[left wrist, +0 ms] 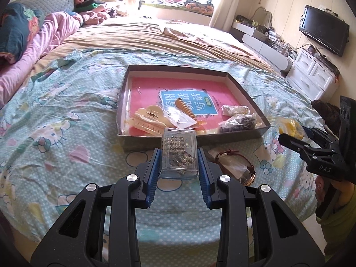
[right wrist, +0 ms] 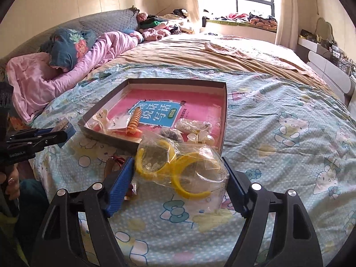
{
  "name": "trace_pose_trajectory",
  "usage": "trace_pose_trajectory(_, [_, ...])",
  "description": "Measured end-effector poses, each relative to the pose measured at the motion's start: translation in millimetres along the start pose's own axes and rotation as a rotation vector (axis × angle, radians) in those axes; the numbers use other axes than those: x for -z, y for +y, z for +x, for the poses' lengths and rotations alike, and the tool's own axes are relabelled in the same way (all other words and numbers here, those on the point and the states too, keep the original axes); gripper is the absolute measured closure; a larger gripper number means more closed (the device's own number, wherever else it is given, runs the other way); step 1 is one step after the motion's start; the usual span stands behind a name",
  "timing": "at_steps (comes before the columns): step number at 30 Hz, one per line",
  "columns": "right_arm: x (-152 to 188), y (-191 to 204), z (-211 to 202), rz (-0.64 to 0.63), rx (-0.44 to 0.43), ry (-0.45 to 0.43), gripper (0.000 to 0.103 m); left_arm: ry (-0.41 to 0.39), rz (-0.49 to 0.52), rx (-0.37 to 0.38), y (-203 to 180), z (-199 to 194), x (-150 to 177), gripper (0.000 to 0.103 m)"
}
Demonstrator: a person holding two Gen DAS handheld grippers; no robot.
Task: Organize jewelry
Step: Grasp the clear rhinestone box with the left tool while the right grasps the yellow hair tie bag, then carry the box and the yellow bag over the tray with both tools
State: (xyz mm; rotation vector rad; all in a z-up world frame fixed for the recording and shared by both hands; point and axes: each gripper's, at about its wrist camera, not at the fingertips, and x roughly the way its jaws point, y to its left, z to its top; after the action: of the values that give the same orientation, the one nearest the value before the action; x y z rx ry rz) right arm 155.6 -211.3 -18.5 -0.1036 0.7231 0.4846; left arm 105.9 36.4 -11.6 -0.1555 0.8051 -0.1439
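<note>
Jewelry is being sorted on a big bed (left wrist: pixel 66 115) with a light blue cartoon-cat sheet. On the bed lies a wide, flat dark cardboard box (left wrist: pixel 249 93) with a pink paper bottom. It already holds a cream plastic hair claw (left wrist: pixel 149 118), an orange ridged hair clip (left wrist: pixel 185 109) and some small clear bags of beads (left wrist: pixel 237 122). Just outside the box's near wall a watch with a thin brown strap (left wrist: pixel 235 162) lies on the sheet. The left gripper (left wrist: pixel 179 164) has its blue jaws closed snugly on a small clear plastic case of sparkly chain jewelry (left wrist: pixel 179 153). The case is held just above the sheet. Its long side points straight away from the jaws, toward the box. Its far end reaches over the box's near wall. The right gripper (right wrist: pixel 178 178) has its jaws set wide, one on each side of a crinkly clear bag of yellow plastic hoops (right wrist: pixel 178 169). The left jaw presses the bag's edge, but I cannot tell if the right one truly grips it. The bag's long side runs across, from jaw to jaw. Its far edge hides a bit of the box's near wall. The box lies straight ahead of both grippers, and I think both things go forward into it. The left one looks a little closer to its open space.
</note>
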Motion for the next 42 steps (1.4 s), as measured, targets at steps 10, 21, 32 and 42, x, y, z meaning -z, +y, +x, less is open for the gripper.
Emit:
trace_pose_trajectory(10, [-31,10,-3,-0.027,-0.028,-0.065,0.027,-0.040,-0.025,-0.022,13,-8,-13,0.078])
trace_pose_trajectory(21, [-51,12,5,-0.030,-0.039,-0.094,0.027,-0.061,-0.034,-0.014,15,-6,-30,0.078])
trace_pose_trajectory(32, [-53,3,7,-0.007,-0.029,-0.099,0.027,-0.062,-0.010,0.007,1,3,-42,0.078])
trace_pose_trajectory(42, [-60,-8,5,0.009,-0.007,-0.116,0.027,-0.046,0.011,0.022,-9,18,-53,0.078])
